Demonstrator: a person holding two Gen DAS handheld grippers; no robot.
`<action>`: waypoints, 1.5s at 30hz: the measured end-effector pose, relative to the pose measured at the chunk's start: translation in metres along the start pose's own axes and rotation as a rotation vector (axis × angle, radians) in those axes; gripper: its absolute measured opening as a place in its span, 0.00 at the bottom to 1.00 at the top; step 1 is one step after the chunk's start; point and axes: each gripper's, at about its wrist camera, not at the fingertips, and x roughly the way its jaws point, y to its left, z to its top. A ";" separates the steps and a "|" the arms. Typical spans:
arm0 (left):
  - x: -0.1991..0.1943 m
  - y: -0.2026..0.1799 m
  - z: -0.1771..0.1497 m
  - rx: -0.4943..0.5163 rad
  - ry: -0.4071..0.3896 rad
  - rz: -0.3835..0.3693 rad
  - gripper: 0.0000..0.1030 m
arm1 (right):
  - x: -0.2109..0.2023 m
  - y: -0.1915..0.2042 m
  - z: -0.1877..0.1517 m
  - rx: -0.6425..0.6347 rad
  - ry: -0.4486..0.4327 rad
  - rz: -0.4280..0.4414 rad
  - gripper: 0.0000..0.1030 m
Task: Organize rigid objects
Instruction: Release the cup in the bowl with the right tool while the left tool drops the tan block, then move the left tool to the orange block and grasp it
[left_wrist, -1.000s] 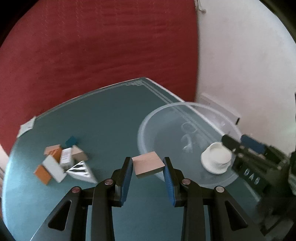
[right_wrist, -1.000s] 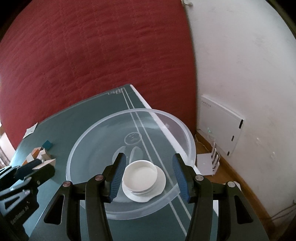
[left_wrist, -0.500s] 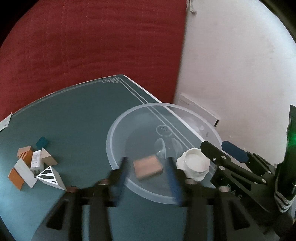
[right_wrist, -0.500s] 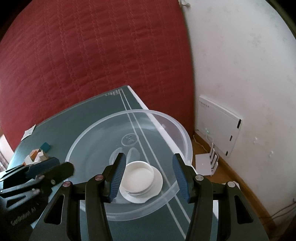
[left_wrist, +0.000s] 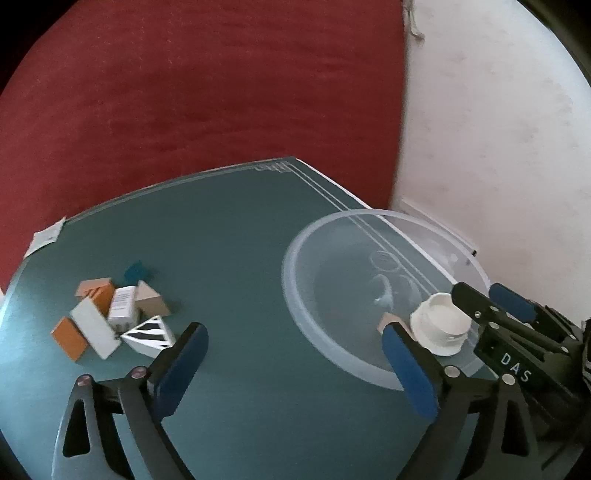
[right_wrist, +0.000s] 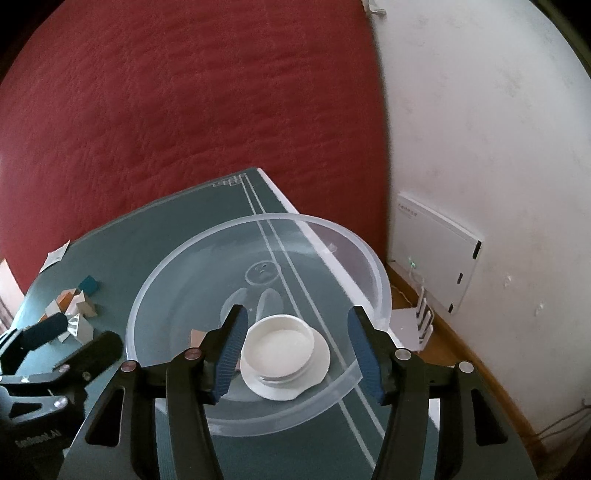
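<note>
From your left wrist camera, your left gripper (left_wrist: 291, 343) is spread wide with nothing between its blue pads, hanging over the green bench (left_wrist: 229, 236). Its right finger covers most of the wooden block (left_wrist: 386, 320); only a pale corner shows, lying inside the clear bowl (left_wrist: 295, 280) just left of the white cup (left_wrist: 441, 321). The cup sits on a white saucer (left_wrist: 448, 347), partly masked by your right gripper (left_wrist: 491, 299) coming in from the right edge, where it is cut off. To the far left lies a pile of small blocks (left_wrist: 110, 314); motion blur softens their edges, so their exact contacts are hard to read.

From your right wrist camera, your right gripper (right_wrist: 295, 338) is released, its pads standing either side of the cup (right_wrist: 277, 341) without touching it. The near rim of the saucer (right_wrist: 317, 360) looks chipped or uneven. The block (right_wrist: 197, 336) peeks out as a tan sliver behind the left finger, in the bowl (right_wrist: 376, 280). Your left gripper (right_wrist: 74, 338) enters at the left edge, dark and blurred, hiding part of the pile (right_wrist: 74, 306).
</note>
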 end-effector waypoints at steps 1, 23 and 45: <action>-0.001 0.002 -0.001 -0.004 -0.005 0.008 0.97 | -0.001 0.001 -0.001 -0.004 -0.001 0.000 0.57; -0.021 0.117 -0.029 -0.261 0.027 0.189 0.99 | -0.012 0.045 -0.022 -0.068 0.027 0.078 0.66; -0.023 0.209 -0.044 -0.423 0.061 0.322 0.99 | -0.031 0.128 -0.043 -0.161 0.064 0.234 0.71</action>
